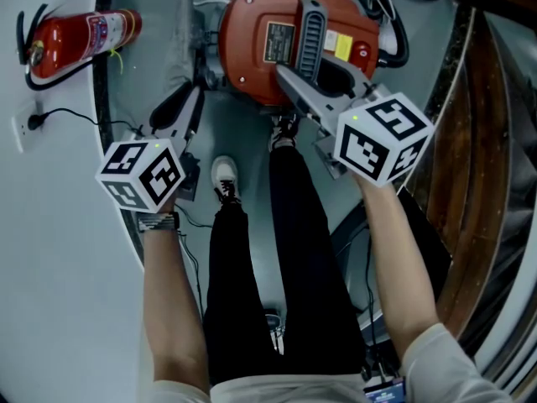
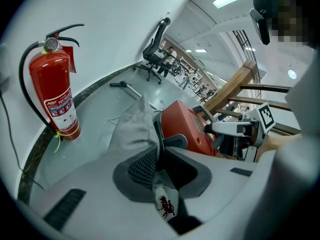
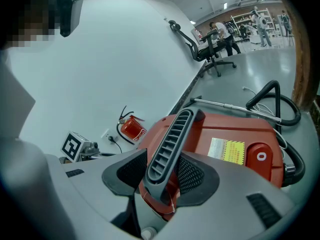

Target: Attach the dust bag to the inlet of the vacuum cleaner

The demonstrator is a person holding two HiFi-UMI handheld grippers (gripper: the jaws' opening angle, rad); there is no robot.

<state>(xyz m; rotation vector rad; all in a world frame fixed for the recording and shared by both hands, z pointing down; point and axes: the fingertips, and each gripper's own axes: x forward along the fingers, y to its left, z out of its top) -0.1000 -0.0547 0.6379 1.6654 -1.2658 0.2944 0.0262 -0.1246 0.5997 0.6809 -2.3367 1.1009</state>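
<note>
Black trousers (image 1: 285, 267) fill the frame's middle, with white shoes (image 1: 224, 177) and black laces above. A dark wristband (image 1: 158, 222) sits left; a pale sleeve (image 1: 440, 359) lower right. The left gripper (image 1: 186, 107) and right gripper (image 1: 295, 86) are pale grey, each bearing a white cube (image 1: 383, 136) with black square markers.

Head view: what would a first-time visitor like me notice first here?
The red-orange vacuum cleaner at top centre stands out, with the right gripper clamped on its dark ribbed handle. The left gripper pinches a grey dust bag just left of it, and a red fire extinguisher stands at upper left.
</note>
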